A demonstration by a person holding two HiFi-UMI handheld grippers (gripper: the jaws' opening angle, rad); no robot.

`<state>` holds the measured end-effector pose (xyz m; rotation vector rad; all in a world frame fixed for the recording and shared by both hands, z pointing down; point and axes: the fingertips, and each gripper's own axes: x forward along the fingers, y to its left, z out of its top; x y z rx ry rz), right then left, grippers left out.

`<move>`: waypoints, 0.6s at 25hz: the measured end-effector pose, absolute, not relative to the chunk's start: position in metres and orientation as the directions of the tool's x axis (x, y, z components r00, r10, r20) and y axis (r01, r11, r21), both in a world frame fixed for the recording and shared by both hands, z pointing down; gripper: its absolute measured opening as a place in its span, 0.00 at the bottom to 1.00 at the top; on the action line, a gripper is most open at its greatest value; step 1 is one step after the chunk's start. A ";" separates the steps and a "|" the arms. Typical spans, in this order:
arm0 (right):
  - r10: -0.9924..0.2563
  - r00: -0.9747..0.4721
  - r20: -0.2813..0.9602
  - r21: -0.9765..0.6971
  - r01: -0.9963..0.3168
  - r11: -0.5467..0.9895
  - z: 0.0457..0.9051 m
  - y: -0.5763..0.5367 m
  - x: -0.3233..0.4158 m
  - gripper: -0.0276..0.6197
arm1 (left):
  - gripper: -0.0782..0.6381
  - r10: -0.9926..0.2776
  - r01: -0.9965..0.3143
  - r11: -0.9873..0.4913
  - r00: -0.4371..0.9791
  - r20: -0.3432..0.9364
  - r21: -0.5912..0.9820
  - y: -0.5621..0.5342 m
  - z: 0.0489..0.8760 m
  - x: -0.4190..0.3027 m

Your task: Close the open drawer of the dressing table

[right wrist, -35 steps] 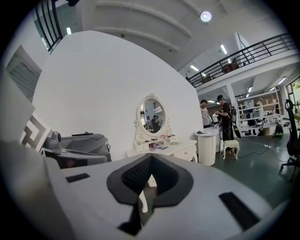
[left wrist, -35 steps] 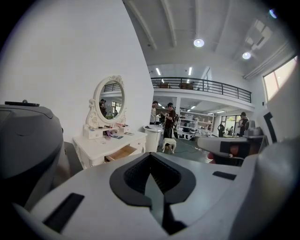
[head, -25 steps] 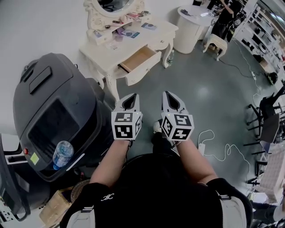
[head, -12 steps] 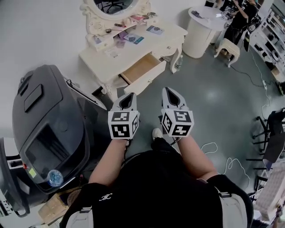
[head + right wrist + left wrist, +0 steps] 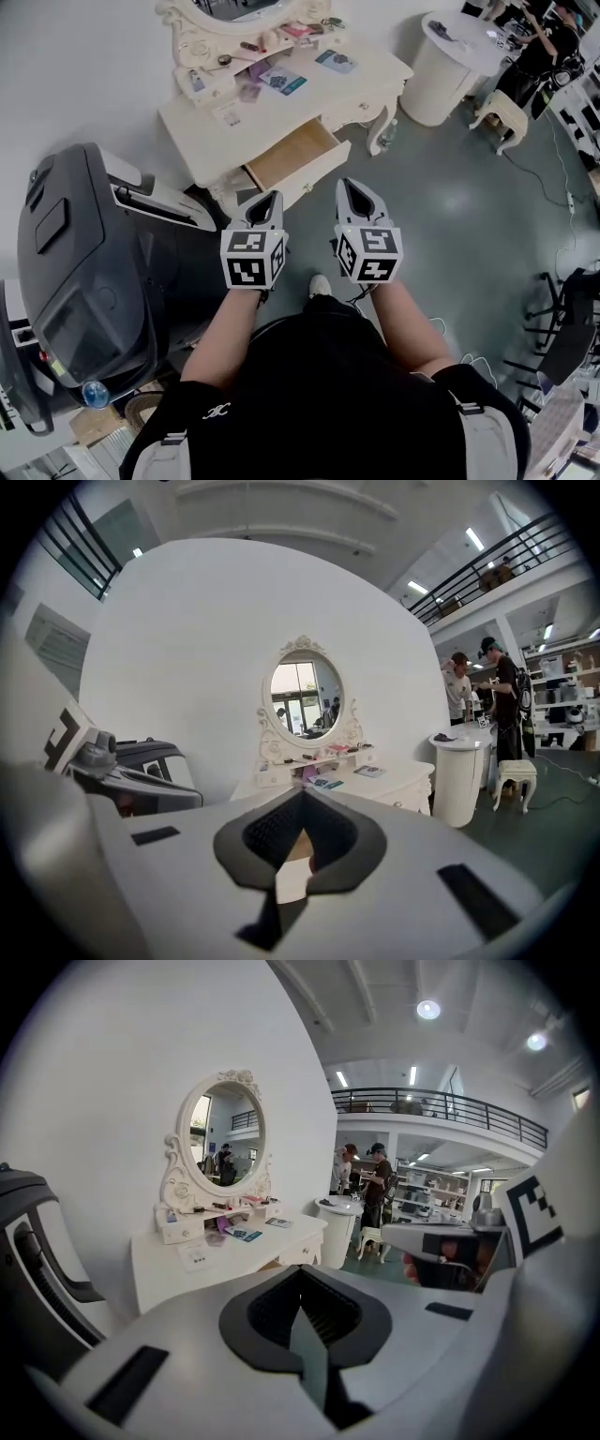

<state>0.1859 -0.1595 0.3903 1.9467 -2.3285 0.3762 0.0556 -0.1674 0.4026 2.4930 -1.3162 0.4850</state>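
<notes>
Left tongs [image 5: 269, 200] and right tongs [image 5: 350, 187] are both sitting shut and empty, side by side. We're holding them near the open drawer [image 5: 295, 157], which is sticking out of the dressing table [image 5: 319, 98] ahead, untouched.

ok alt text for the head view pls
From above, a person's left gripper and right gripper point toward a cream dressing table whose drawer is pulled open, neither touching it. A large dark grey machine stands to the left.
</notes>
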 end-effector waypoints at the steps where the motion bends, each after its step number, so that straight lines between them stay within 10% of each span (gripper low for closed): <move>1: -0.952 -0.202 0.229 -0.128 -0.976 0.176 0.394 -0.166 0.189 0.06 | 0.12 -0.742 -0.839 -0.537 0.520 0.423 0.088 -0.172 0.404 0.059; 15: -0.840 -0.349 0.416 -0.116 -0.936 0.332 0.500 -0.234 0.181 0.06 | 0.12 -0.762 -0.924 -0.369 0.366 0.534 0.106 -0.208 0.448 0.030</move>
